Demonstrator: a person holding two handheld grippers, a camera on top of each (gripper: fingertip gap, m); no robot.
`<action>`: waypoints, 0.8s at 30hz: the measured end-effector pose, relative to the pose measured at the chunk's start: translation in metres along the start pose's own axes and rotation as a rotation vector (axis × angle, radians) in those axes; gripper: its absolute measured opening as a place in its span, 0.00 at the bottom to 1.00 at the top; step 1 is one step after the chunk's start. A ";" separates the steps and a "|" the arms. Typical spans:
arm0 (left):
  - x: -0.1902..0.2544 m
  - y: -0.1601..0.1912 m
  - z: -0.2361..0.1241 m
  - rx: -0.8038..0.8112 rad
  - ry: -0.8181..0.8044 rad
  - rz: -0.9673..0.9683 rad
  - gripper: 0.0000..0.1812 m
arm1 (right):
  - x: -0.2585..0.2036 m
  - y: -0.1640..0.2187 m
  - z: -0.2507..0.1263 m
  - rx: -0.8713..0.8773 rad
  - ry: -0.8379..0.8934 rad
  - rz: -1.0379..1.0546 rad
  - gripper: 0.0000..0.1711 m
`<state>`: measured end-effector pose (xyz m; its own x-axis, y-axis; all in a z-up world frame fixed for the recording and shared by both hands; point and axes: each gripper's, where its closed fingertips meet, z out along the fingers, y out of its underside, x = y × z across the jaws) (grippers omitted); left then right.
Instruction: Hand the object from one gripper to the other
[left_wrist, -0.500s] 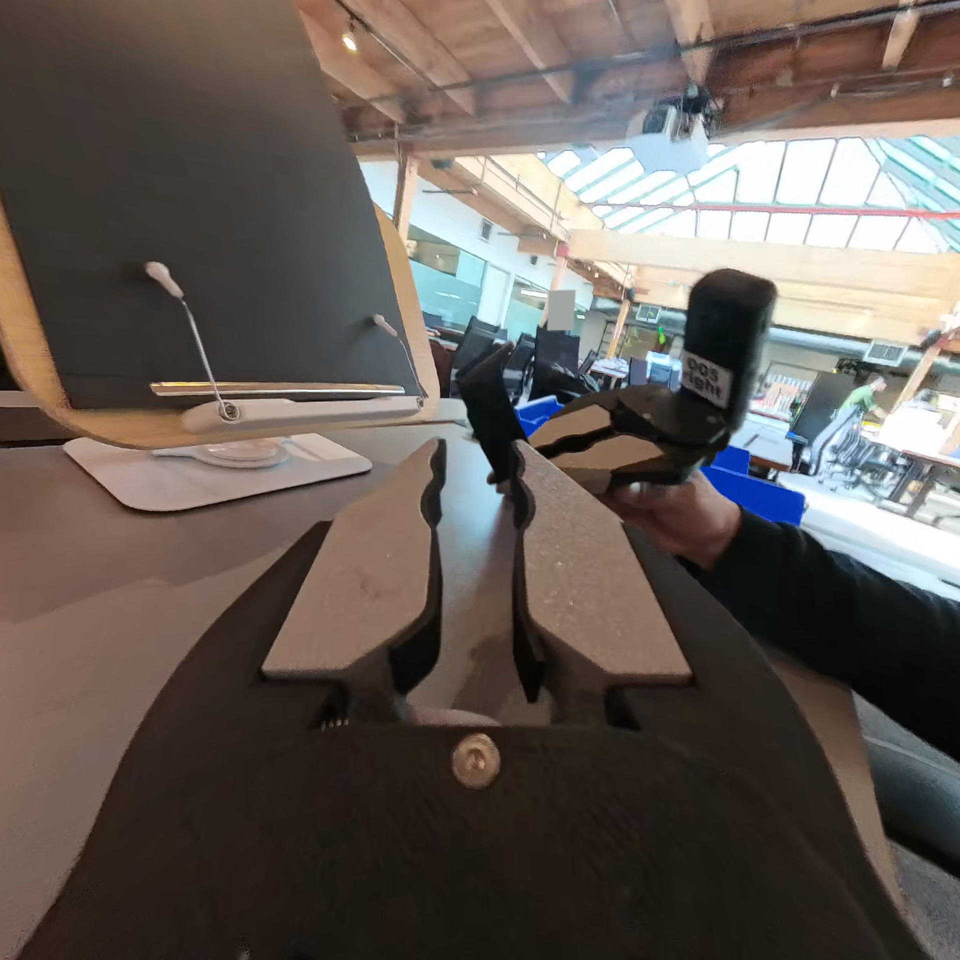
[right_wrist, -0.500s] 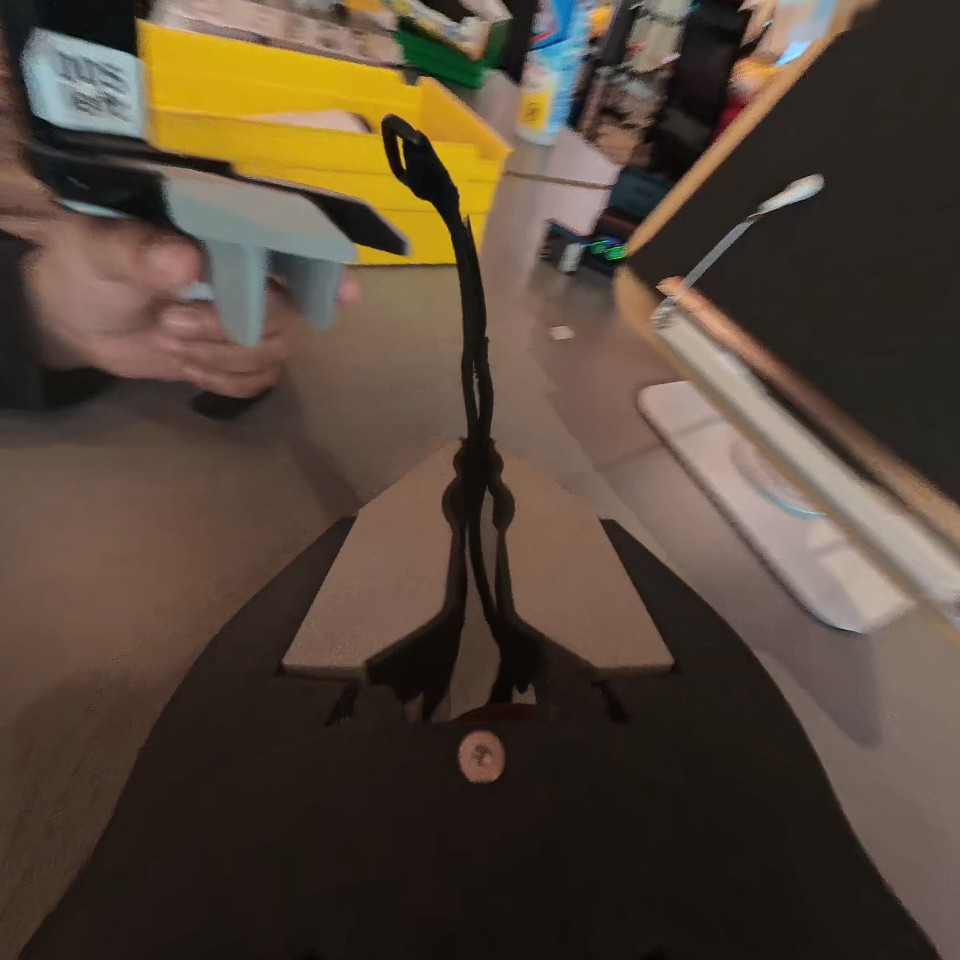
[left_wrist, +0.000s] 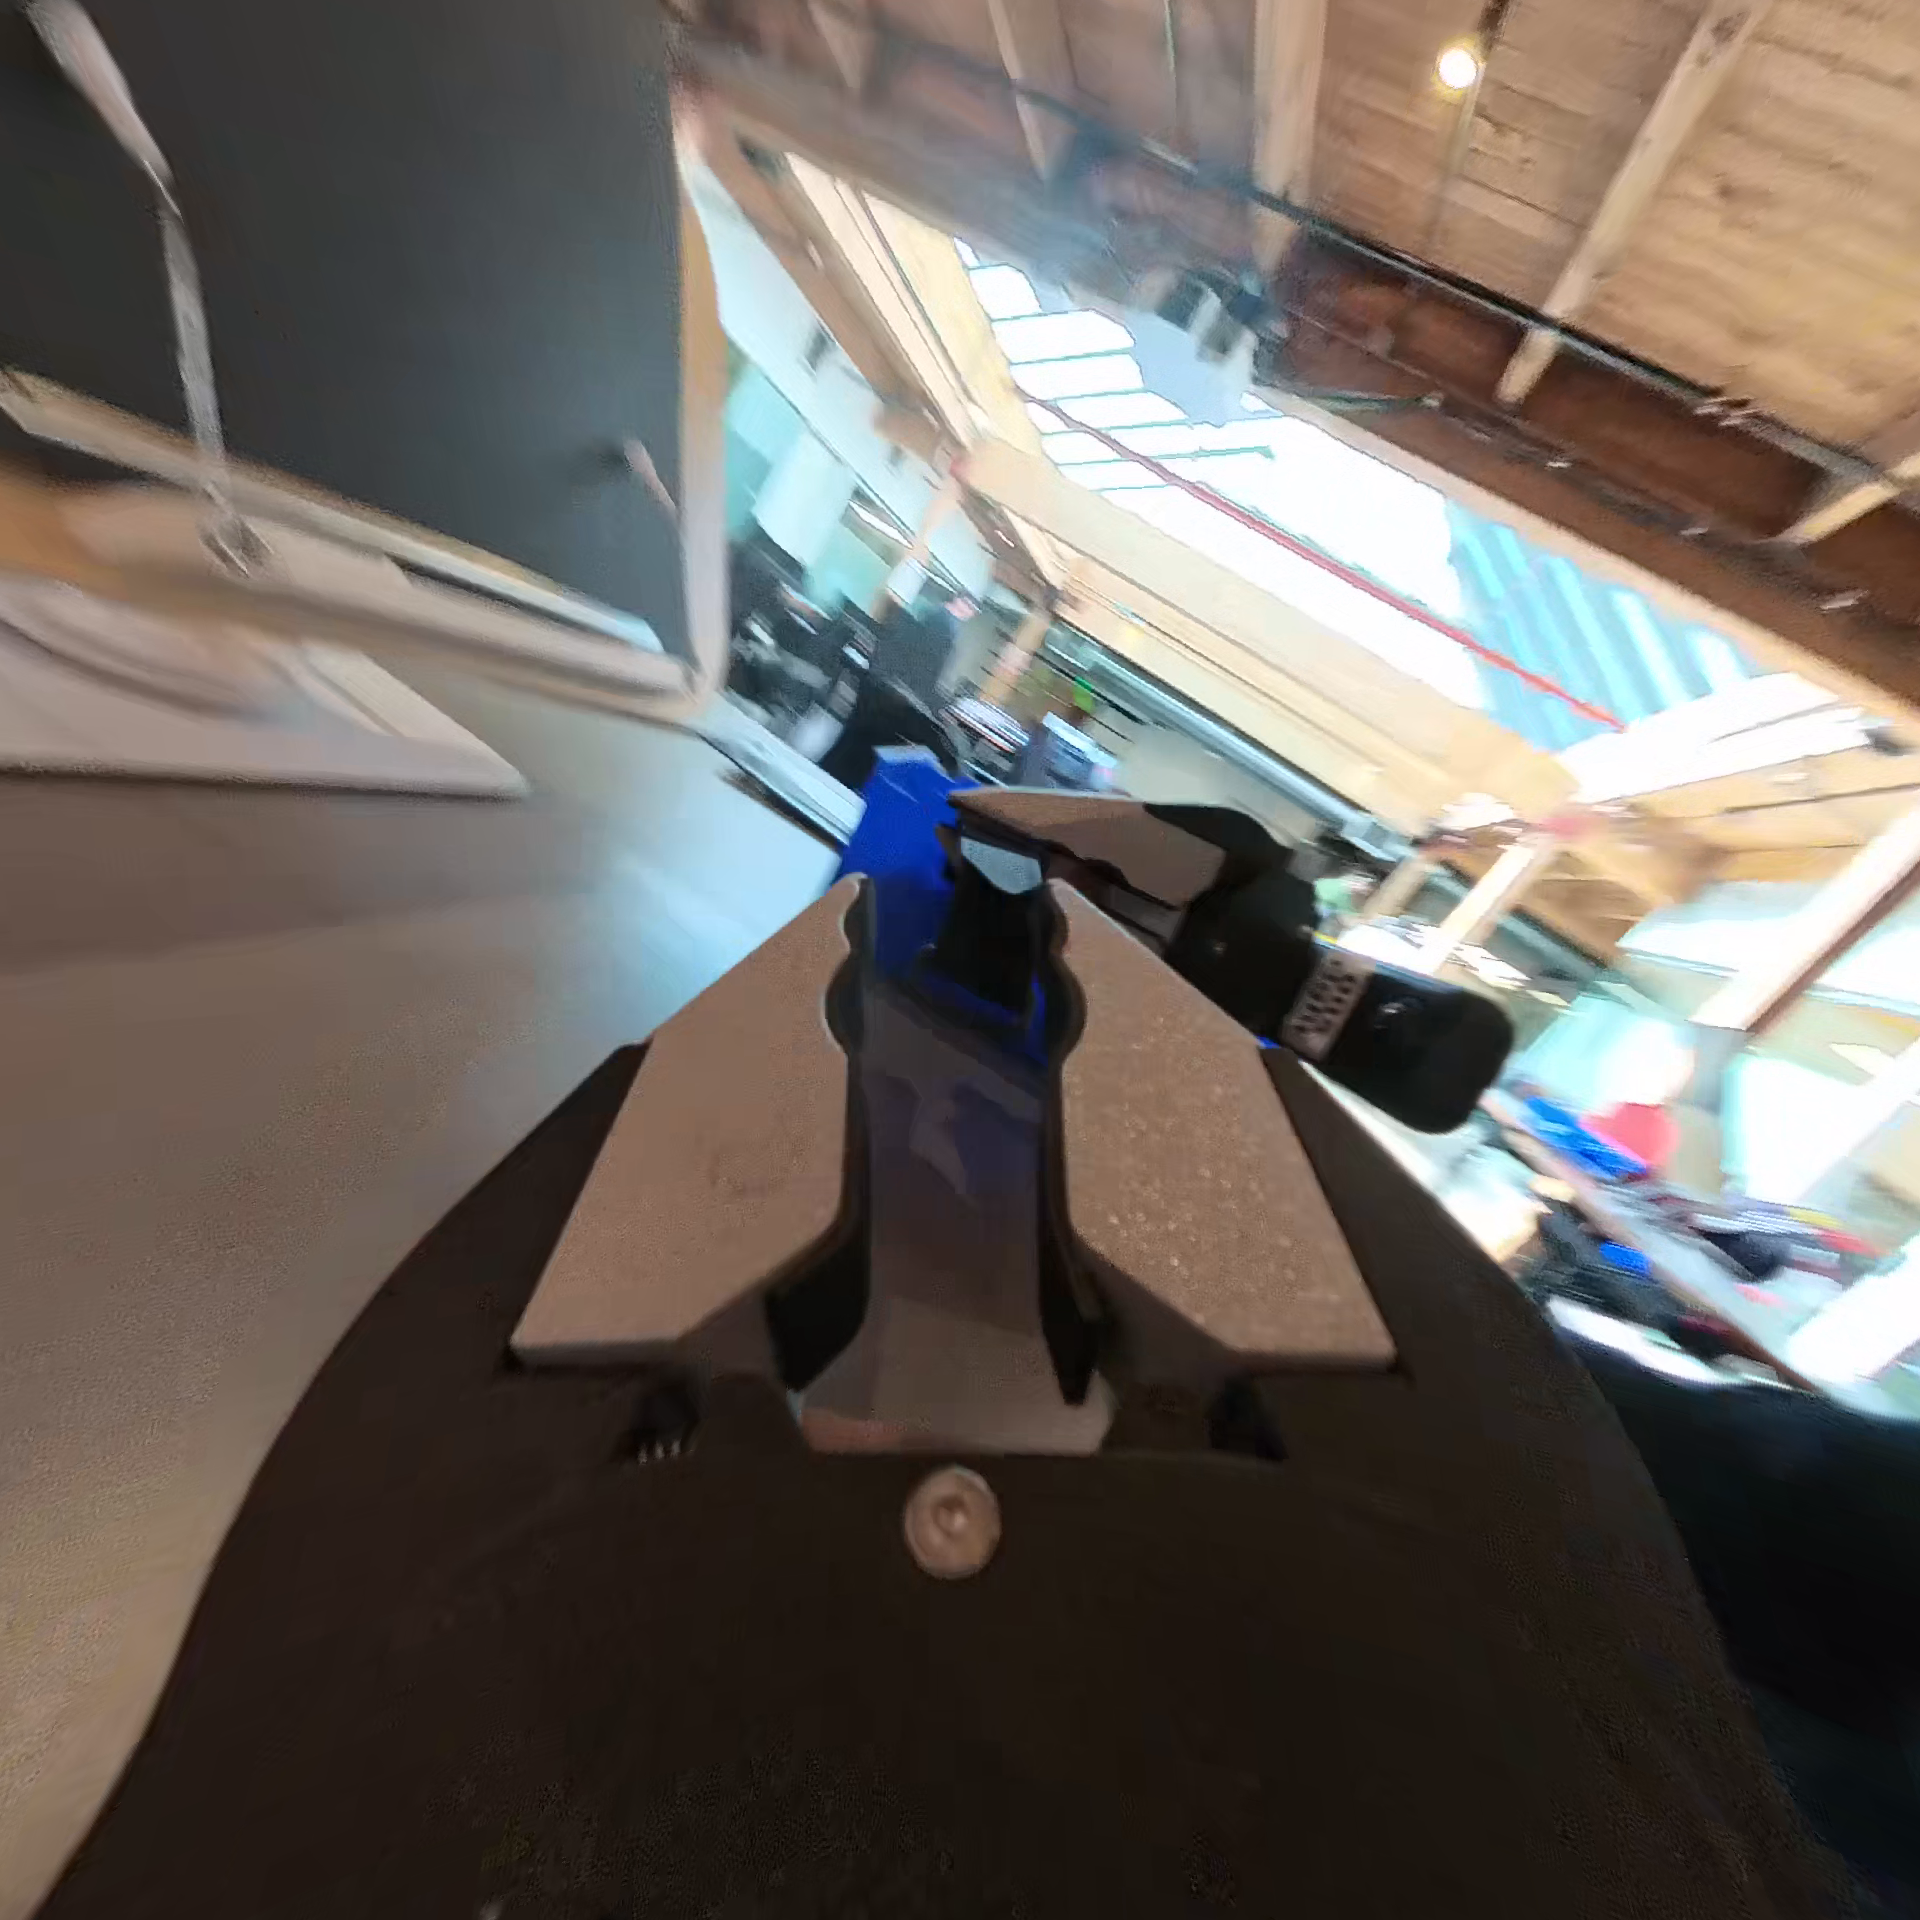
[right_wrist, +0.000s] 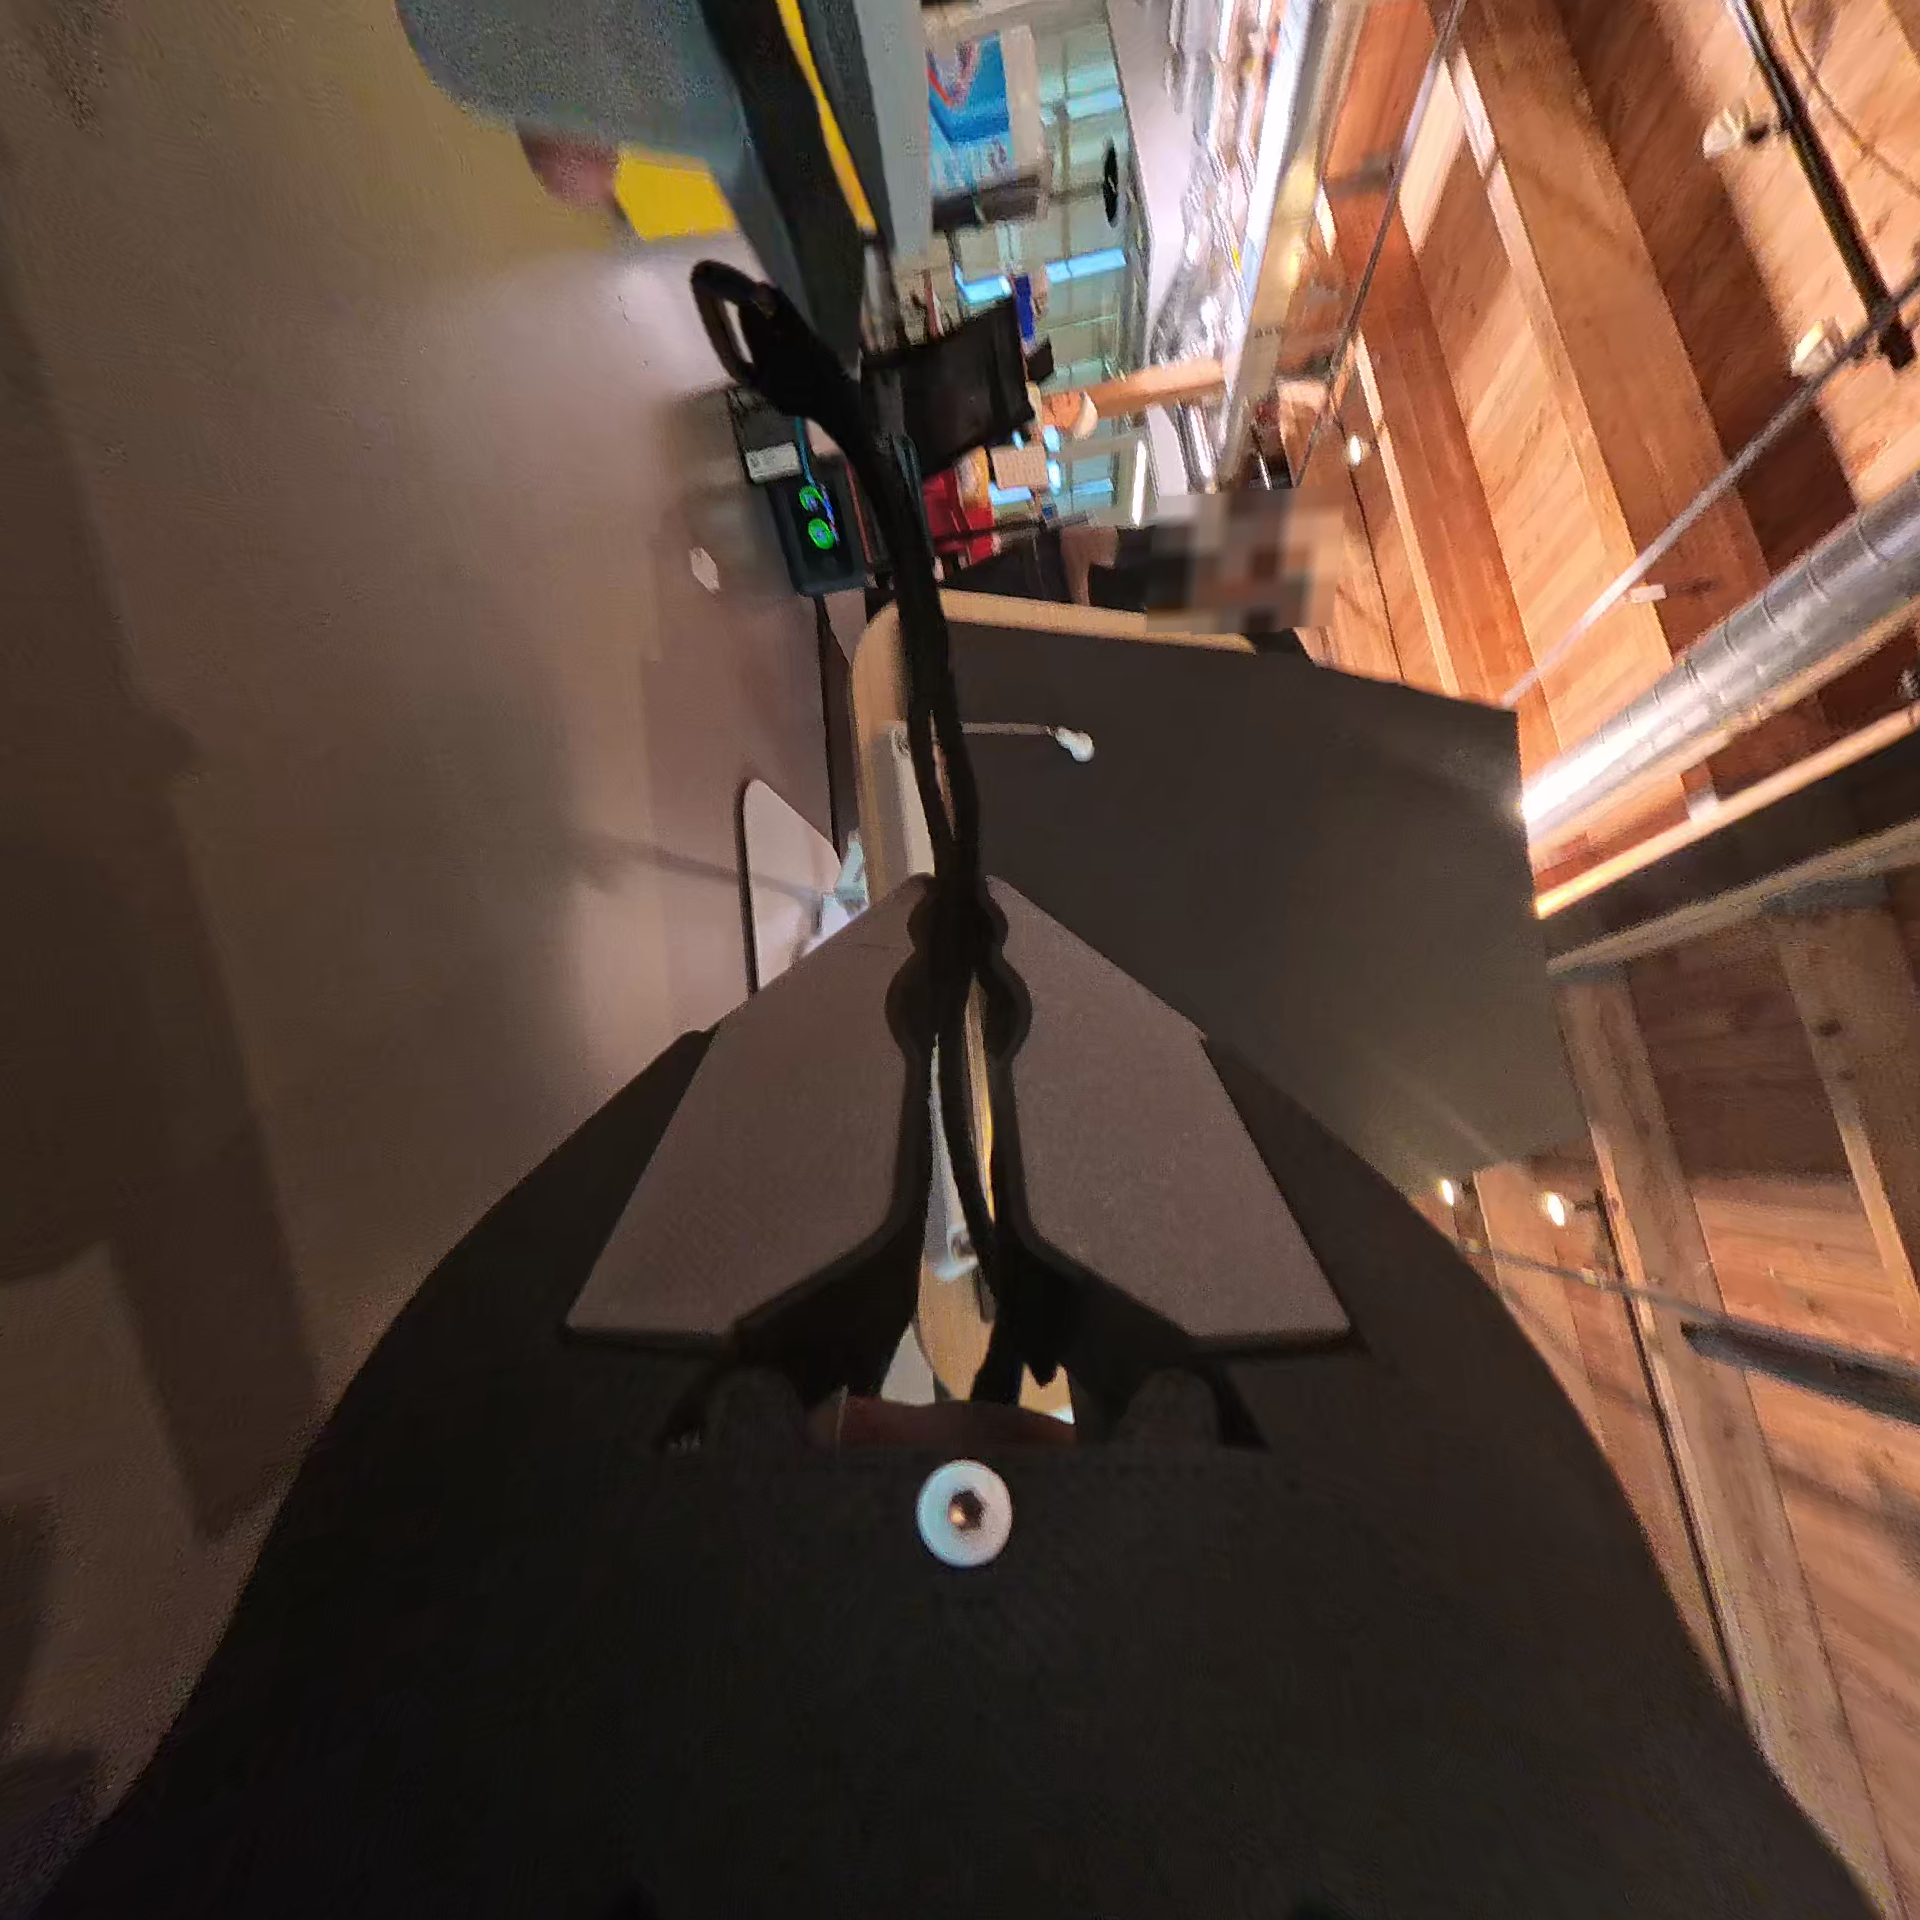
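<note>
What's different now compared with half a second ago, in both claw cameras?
Both claws rolled sideways, so each view is tilted. The right claw now lies directly beyond the left claw's tips, with the black strap close to their gap. Unchanged: right claw shut on the strap, left claw open and empty.

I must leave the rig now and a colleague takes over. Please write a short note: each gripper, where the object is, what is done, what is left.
Right gripper: shut on the black strap, which sticks out forward past its fingertips, looped end farthest.
Left gripper: open, empty, pointing at the right gripper; the strap's end shows just beyond its fingertips.
Done: strap picked up and brought to the left gripper.
Left: close the left gripper on the strap, then open the right.
</note>
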<state>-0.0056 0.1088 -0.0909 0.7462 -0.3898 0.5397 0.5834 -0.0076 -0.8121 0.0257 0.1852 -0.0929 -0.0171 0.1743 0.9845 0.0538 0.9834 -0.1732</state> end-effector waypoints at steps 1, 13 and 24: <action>0.002 0.006 0.003 -0.039 0.043 -0.063 0.18 | -0.004 -0.007 -0.001 0.029 -0.027 -0.019 0.00; 0.035 0.043 0.004 -0.281 0.288 -0.302 0.15 | -0.031 -0.058 -0.002 0.152 -0.124 -0.115 0.01; 0.030 0.035 0.008 -0.208 0.040 0.315 0.01 | -0.020 -0.056 -0.008 0.267 -0.284 0.549 0.41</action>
<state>0.0394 0.1040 -0.1014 0.8630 -0.4384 0.2510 0.2469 -0.0674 -0.9667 0.0314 0.1260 -0.1024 -0.3215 0.6232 0.7129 -0.1180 0.7206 -0.6832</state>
